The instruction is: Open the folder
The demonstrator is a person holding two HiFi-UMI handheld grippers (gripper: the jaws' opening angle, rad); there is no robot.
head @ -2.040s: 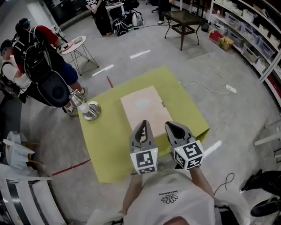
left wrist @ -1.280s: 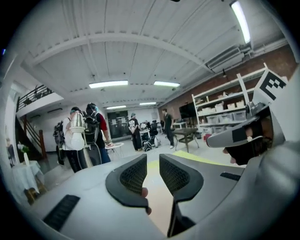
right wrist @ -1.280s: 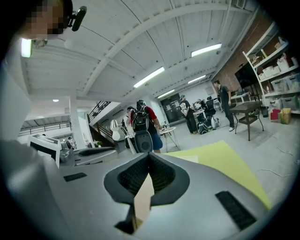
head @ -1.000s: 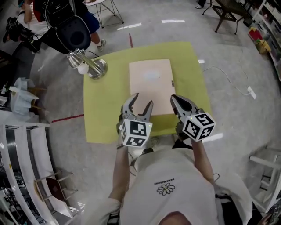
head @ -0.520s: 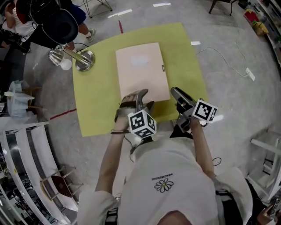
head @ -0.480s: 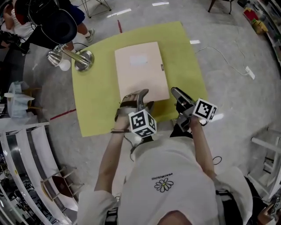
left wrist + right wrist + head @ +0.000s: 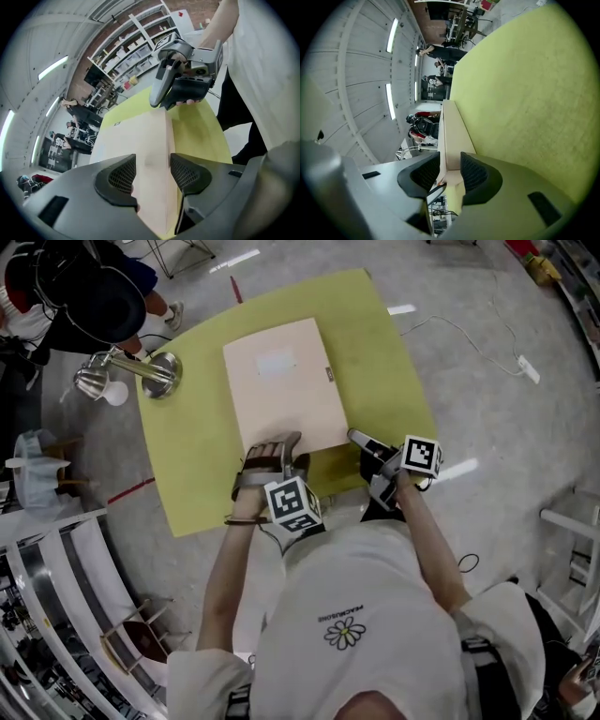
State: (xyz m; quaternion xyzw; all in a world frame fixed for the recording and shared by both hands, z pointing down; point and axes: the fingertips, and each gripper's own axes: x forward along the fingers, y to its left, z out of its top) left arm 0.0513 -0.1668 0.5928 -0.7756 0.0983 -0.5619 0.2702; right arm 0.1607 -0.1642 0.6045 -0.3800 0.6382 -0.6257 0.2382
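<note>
I am standing over the yellow-green bench (image 7: 187, 474), where the beige folder (image 7: 281, 381) is lying flat and closed. Its long sides are running away from me and its near short edge is sitting just in from the bench's near edge. I am bringing both tools to that near edge.

My left hand-held gripper (image 7: 273, 446) is pointing down at the near left corner. Its jaws are standing wide apart, having just been closing a little. The folder's near edge is showing in the gap between them, with neither pad pressing on it.

My right hand-held gripper (image 7: 362, 440) is lying almost level at the near right corner, rolled so that one jaw is sitting above the folder and the other below. Its jaws have just been closing too, and the corner's whole thickness is sitting between the pads. They are right beside its faces, but I am not able to tell whether they are pressing yet.

As I am judging it, only the approach is done, and the cover is still lying flat on the rest. I am still needing a firm hold, then to part the cover from the body and swing it over
</note>
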